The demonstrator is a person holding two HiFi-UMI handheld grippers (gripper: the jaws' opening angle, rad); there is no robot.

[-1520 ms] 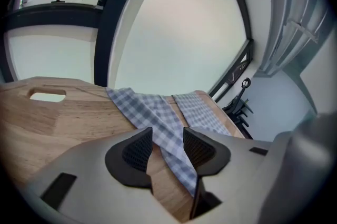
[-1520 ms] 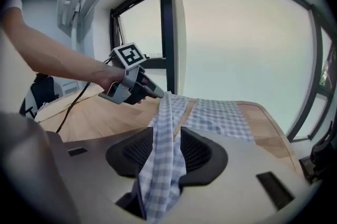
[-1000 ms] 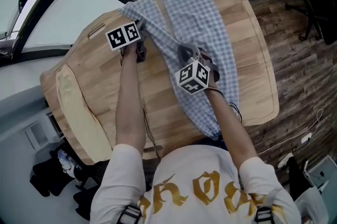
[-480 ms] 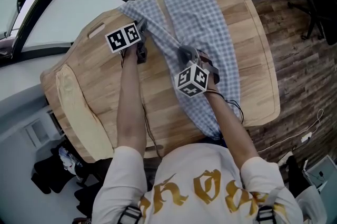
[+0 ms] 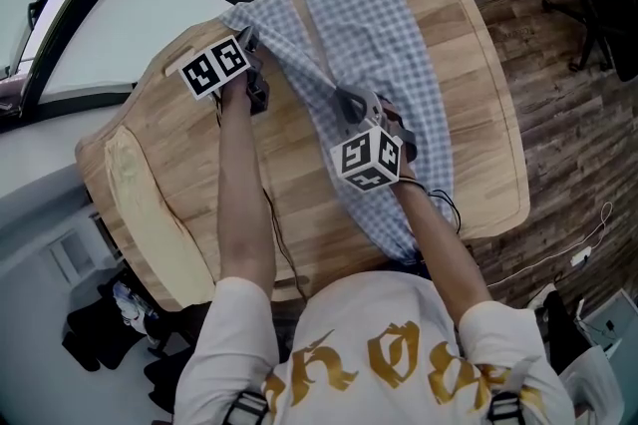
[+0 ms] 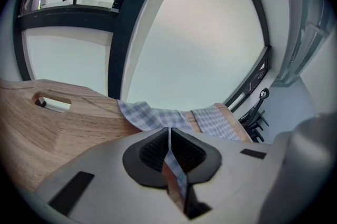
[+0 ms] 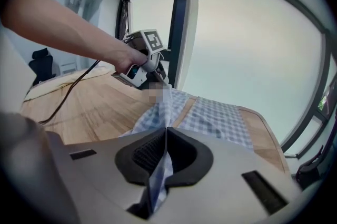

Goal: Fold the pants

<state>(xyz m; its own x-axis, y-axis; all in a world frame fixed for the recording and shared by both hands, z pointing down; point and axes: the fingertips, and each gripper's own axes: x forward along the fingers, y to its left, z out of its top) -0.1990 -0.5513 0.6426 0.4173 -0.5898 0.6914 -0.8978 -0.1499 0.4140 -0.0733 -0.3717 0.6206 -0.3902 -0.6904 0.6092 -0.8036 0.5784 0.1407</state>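
Checked blue-white pants (image 5: 379,34) run lengthwise up the wooden table (image 5: 488,114), head view: left gripper (image 5: 247,44) at their upper-left corner, right gripper (image 5: 349,101) mid-edge, nearer the person | left gripper view: jaws just closed, pinching cloth | right gripper view: jaws clamped on a fold, edge stretching toward the left gripper

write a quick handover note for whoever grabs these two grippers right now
Left gripper: jaws have just closed, now shut on the pants at the far end of the leg on the head view's left.
Right gripper: shut on the same leg's edge, nearer the person.
The pants lie lengthwise on the wooden table; the pinched edge stands up as a ridge between the grippers.
Done: both grips taken. No fold laid yet.
Left: probably carry this leg over onto the other, then fold across.
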